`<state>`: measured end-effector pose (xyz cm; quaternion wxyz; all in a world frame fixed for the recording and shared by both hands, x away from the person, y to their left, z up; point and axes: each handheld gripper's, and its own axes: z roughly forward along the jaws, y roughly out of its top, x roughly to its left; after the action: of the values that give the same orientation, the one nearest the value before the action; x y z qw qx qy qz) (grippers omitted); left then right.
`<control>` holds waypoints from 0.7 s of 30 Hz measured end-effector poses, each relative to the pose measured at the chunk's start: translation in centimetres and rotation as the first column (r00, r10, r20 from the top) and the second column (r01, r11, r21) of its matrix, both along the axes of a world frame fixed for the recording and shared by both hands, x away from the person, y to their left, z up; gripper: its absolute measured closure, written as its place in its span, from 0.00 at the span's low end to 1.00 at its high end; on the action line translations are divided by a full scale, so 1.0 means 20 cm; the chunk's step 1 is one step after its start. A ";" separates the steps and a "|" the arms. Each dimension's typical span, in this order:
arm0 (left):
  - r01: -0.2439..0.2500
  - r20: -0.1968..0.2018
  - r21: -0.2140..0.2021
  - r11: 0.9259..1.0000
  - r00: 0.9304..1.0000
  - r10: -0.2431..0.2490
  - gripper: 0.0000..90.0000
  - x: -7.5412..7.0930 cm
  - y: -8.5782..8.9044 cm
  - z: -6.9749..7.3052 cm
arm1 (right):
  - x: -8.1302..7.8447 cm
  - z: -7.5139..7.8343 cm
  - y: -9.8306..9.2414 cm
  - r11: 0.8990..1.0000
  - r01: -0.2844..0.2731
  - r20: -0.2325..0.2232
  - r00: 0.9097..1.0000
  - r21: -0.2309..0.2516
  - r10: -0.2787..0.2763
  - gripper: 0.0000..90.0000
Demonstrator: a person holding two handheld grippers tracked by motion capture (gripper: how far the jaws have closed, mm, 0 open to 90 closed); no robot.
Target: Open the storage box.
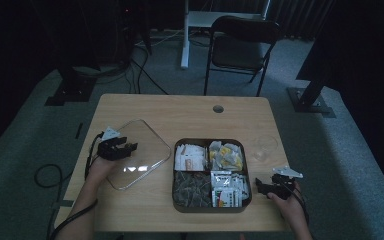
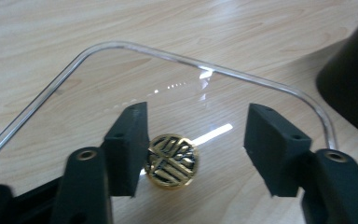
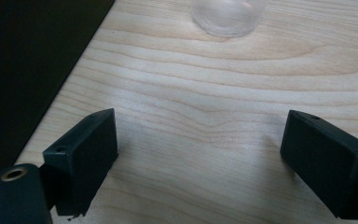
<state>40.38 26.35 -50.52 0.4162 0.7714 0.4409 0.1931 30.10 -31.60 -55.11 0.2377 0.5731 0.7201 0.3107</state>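
A clear lid (image 1: 142, 137) with rounded corners lies flat on the wooden table at the left. In the left gripper view, a round brass knob (image 2: 171, 161) with a fretwork pattern sits at the middle of the lid (image 2: 121, 84). My left gripper (image 1: 130, 147) (image 2: 198, 135) straddles the knob with its jaws apart. The left pad is right beside the knob and the right pad stands well off it. My right gripper (image 1: 261, 187) (image 3: 205, 140) rests low over bare wood at the front right, open with nothing between its pads.
A dark four-compartment box (image 1: 211, 142) of tea bags and sachets stands between the hands; its wall (image 2: 354, 79) (image 3: 28, 56) shows in both gripper views. A clear glass (image 1: 266, 147) (image 3: 226, 16) stands beyond the right gripper. A chair (image 1: 240, 45) is behind the table.
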 end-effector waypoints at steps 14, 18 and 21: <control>0.196 0.029 -0.068 0.978 0.980 -0.195 0.18 -0.12 -0.13 0.02 | 0.00 0.00 0.00 1.000 0.000 0.000 1.000 0.000 0.000 0.11; 0.240 0.036 -0.059 0.969 0.970 -0.238 0.15 -0.16 -0.17 0.02 | 0.00 0.00 0.00 1.000 0.000 0.000 1.000 0.000 0.000 0.11; 0.262 0.048 -0.068 0.963 0.965 -0.259 0.08 -0.19 -0.19 0.02 | 0.00 0.00 0.00 1.000 0.000 0.000 1.000 0.000 0.000 0.11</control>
<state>36.52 22.51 -50.22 0.4746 0.8029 0.3344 0.1355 30.11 -31.60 -55.11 0.2376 0.5731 0.7201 0.3108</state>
